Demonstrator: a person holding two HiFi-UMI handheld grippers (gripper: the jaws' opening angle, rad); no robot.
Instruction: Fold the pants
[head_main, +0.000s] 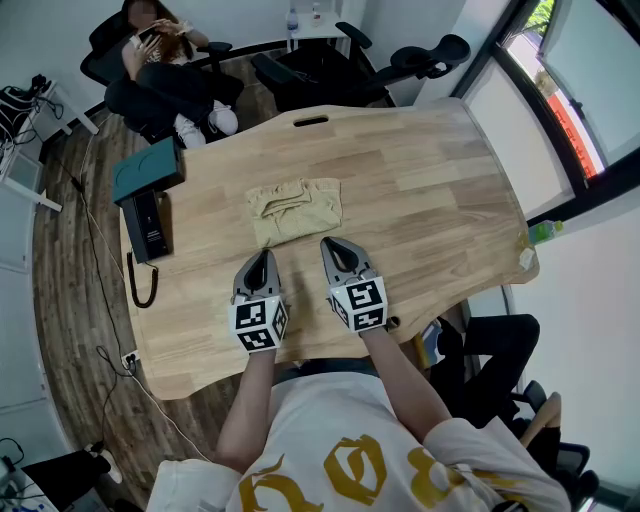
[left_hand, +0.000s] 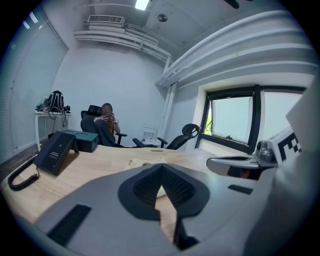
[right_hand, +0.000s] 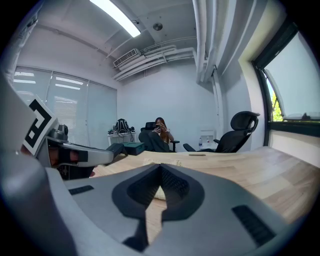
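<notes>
Across the head view, a light wooden table (head_main: 430, 190) with a rounded outline fills the centre, standing on a dark plank floor (head_main: 70, 280) along which a thin cable runs at the left. On the left part of the tabletop stand a black desk telephone (head_main: 150, 228) with a coiled cord and, touching its far end, a teal box (head_main: 148, 170). Near the middle lie the beige pants (head_main: 295, 210), already folded into a compact, roughly square bundle. The left gripper (head_main: 263, 256) sits just short of the bundle's near edge with its jaws pressed together and nothing between them. The right gripper (head_main: 330, 243) sits just beside the near right corner, jaws likewise together and empty; contact with the cloth cannot be confirmed. At the right rim stands a green bottle (head_main: 545, 232), and past it a dark-framed window (head_main: 560, 100) lines the wall. Beyond the far edge a seated person (head_main: 165, 60) occupies one black chair, and what appear to be two empty office chairs (head_main: 320, 70) stand to the right. In both gripper views the grey jaw bodies cover most of the pants, leaving only a pale sliver visible. The operator's torso is cut off by the lower frame edge. Count: one table, one telephone, one box, one pair of pants, two grippers, one bottle.
</notes>
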